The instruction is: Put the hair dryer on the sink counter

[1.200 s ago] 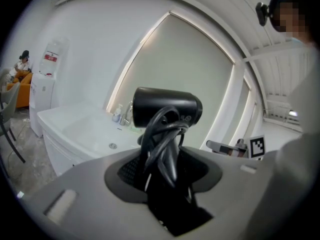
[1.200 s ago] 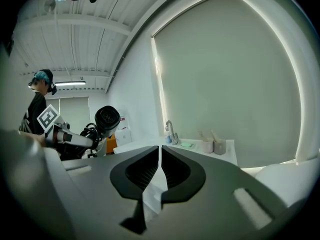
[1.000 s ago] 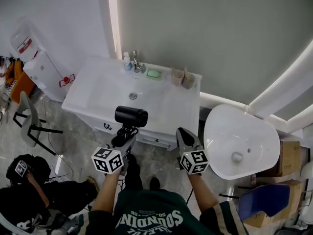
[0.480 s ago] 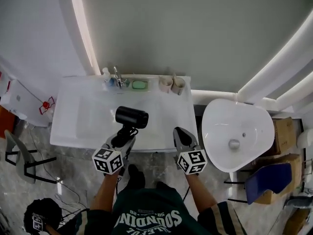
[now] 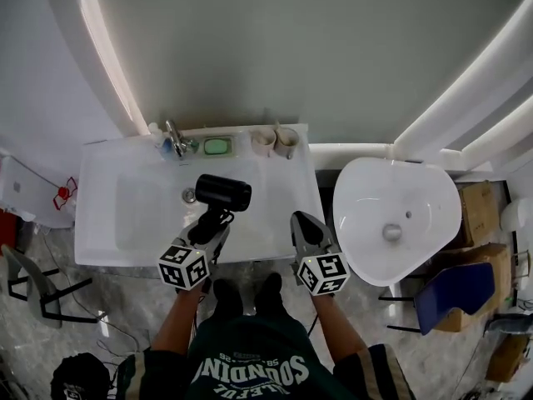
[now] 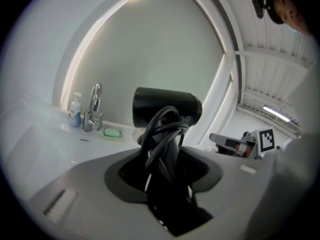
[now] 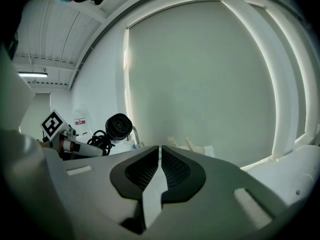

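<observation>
The hair dryer (image 5: 223,192) is seen at the centre of the head view, its cord-wrapped handle clamped between the jaws of the left gripper (image 5: 213,222), above the white worktop (image 5: 117,223). The carry is judged nearly done — setting down and release are not yet done. The jaws of the right gripper (image 5: 305,226), right of centre, are pressed together on nothing.
</observation>
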